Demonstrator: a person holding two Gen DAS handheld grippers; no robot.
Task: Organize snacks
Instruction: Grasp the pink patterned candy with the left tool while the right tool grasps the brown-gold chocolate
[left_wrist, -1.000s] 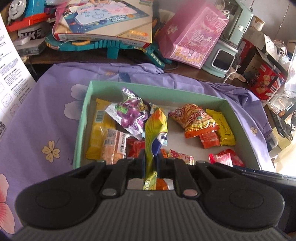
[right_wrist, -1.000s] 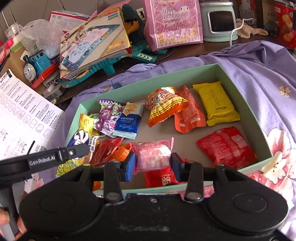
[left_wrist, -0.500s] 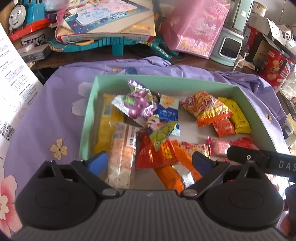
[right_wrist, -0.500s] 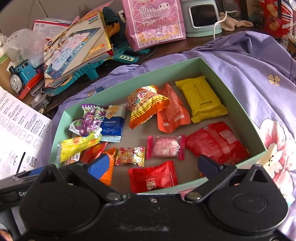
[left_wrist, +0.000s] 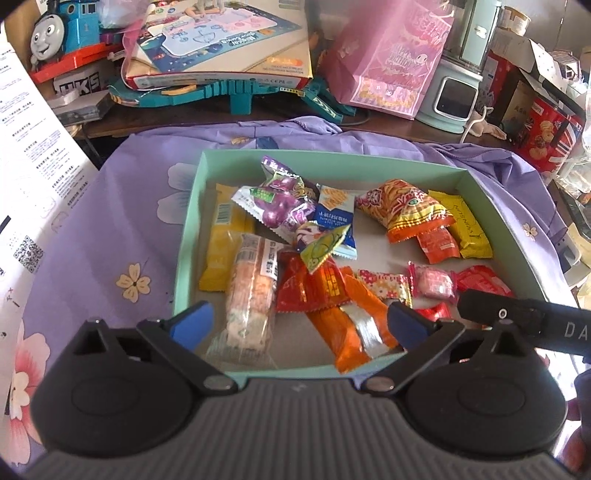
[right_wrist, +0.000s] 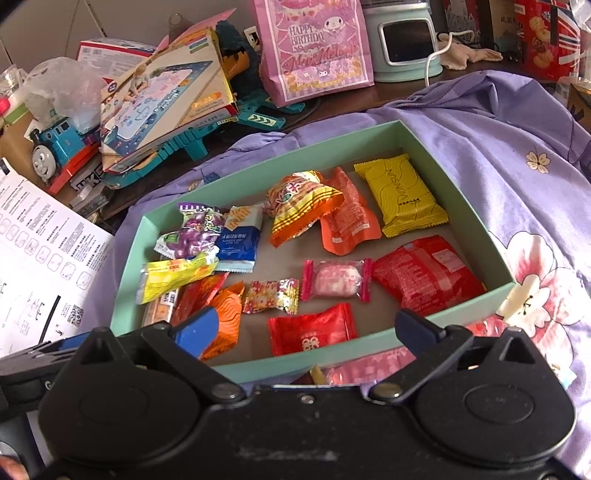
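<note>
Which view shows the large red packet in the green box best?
The right wrist view: the large red packet lies whole and unobstructed there. In the left wrist view, only its top shows; the other hand-held gripper's black finger covers the rest.

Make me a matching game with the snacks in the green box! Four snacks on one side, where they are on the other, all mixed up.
Snacks:
1. yellow packet
2. grape packet
3. big red packet
4. pink candy

Places (right wrist view):
A. far left corner
B. middle of the box
C. far right corner
D. near right corner

Pairs: 1-C, 2-A, 3-D, 4-B
</note>
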